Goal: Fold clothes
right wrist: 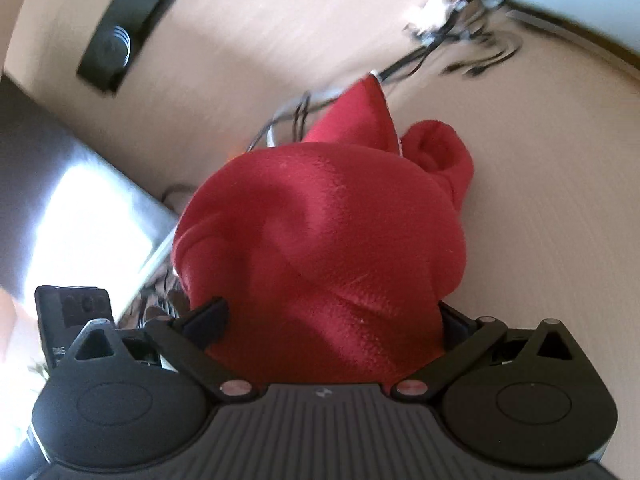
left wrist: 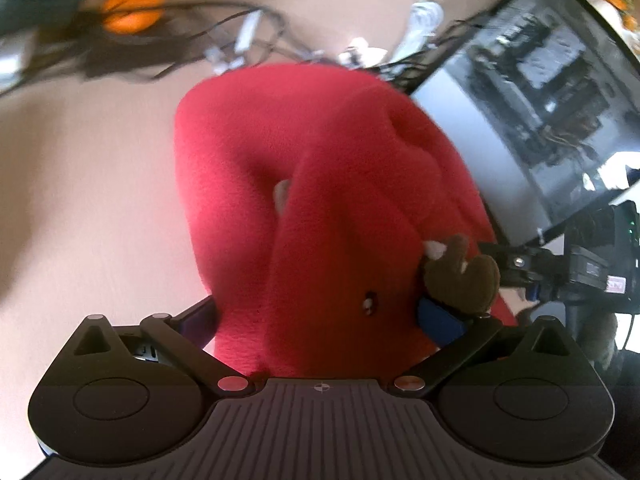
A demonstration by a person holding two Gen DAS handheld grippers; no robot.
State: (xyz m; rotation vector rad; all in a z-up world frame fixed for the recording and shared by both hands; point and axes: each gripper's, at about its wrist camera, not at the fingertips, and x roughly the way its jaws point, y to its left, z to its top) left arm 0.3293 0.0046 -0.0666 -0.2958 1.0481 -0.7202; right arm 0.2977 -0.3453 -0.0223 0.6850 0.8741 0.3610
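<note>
A red fleece garment [left wrist: 320, 184] hangs bunched in front of my left gripper [left wrist: 320, 320], which is shut on it. The cloth hides the fingertips. A brown antler patch [left wrist: 464, 276] and a small stitched eye [left wrist: 370, 302] show on its lower right. In the right wrist view the same red garment [right wrist: 320, 240] fills the middle, with a rolled cuff [right wrist: 440, 152] and a pointed flap [right wrist: 360, 116] at its far end. My right gripper [right wrist: 328, 320] is shut on the near fold, and only the finger bases show at the sides. The garment is sharp while the table behind it is blurred.
A pale wooden table [left wrist: 80, 200] lies below. A tangle of cables [left wrist: 240, 40] and an orange object [left wrist: 132, 8] sit at its far edge, with a monitor [left wrist: 540, 92] and a black camera rig [left wrist: 580, 268] to the right. A black bar [right wrist: 128, 28] and a black device [right wrist: 72, 316] sit to the left in the right wrist view.
</note>
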